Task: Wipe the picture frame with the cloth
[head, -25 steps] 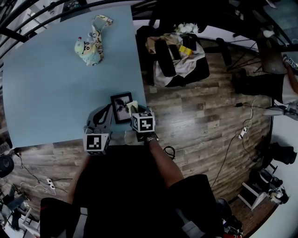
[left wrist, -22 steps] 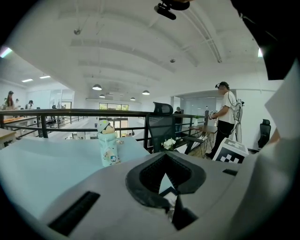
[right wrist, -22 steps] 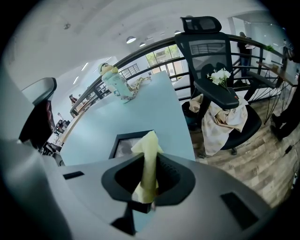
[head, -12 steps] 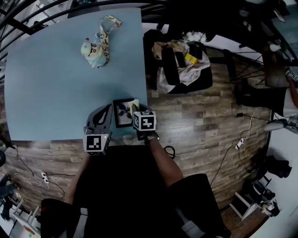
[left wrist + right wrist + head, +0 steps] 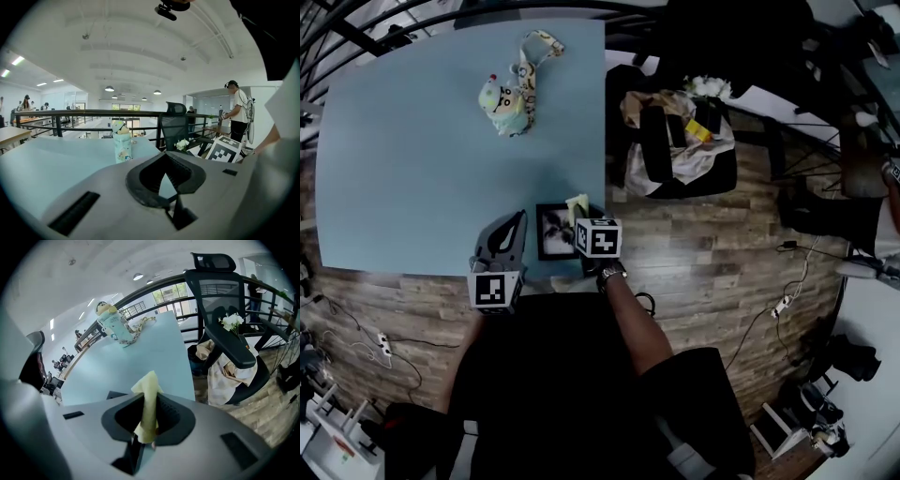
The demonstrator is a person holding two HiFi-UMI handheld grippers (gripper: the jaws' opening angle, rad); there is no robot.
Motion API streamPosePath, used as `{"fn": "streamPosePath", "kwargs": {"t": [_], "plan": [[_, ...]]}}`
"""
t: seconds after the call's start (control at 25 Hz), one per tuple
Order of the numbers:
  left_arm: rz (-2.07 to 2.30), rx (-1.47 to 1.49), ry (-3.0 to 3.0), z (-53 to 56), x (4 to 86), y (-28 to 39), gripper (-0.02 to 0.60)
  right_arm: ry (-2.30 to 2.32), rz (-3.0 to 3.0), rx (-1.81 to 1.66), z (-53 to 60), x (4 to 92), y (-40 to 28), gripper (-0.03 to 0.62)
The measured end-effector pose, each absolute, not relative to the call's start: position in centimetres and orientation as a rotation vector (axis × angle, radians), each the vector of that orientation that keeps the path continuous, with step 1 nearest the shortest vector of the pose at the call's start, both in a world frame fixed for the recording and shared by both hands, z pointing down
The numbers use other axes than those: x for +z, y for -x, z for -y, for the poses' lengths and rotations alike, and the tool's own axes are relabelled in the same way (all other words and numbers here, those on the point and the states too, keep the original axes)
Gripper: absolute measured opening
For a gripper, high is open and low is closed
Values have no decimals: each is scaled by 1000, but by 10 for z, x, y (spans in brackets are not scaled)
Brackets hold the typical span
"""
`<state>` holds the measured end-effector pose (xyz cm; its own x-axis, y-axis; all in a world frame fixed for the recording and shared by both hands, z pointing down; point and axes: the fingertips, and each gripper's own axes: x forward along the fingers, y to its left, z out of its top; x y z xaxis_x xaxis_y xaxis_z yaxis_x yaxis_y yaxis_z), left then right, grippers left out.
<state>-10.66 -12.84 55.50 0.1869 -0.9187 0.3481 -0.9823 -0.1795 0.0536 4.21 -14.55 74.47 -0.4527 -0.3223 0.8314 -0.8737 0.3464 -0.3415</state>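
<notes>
Right gripper (image 5: pixel 580 218) is clamped on a yellow cloth (image 5: pixel 577 203). In the right gripper view the cloth (image 5: pixel 149 399) stands pinched between the jaws, with a tuft poking up past them. Left gripper (image 5: pixel 521 217) is closed on nothing: in the left gripper view the jaws (image 5: pixel 165 180) meet with only table showing through the gap. The frame (image 5: pixel 551 232) lies flat at the near right corner of the table (image 5: pixel 412 169), between the two grippers. It sits just left of and below the right jaws and close beside the left tips. Its long axis runs away from the person, roughly parallel to the table's right edge. The right gripper is nearer and holds the cloth at the frame's far right corner, so the wipe is judged to call for a small shift left and down, then strokes along that axis. Contact between cloth and frame cannot be told. The table is plain light blue and bare except for a bottle (image 5: pixel 506 98) with a strap, well apart on the far side. Room: wood floor, a chair (image 5: pixel 680 141) heaped with bags right of the table, a railing beyond it, cables on the floor.
</notes>
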Motion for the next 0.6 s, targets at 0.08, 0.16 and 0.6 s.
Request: {"fn": "streamPosePath", "kwargs": {"t": [0.08, 0.16, 0.6], "plan": [[1828, 347, -2185, 127, 555, 109, -3, -1039, 1952, 1064, 150, 745, -40, 58], [1835, 350, -2169, 126, 557, 111, -3, -1030, 1956, 1063, 152, 747, -38, 58], [1866, 366, -2146, 118, 557, 114, -3, -1041, 2013, 1022, 177, 737, -34, 58]]}}
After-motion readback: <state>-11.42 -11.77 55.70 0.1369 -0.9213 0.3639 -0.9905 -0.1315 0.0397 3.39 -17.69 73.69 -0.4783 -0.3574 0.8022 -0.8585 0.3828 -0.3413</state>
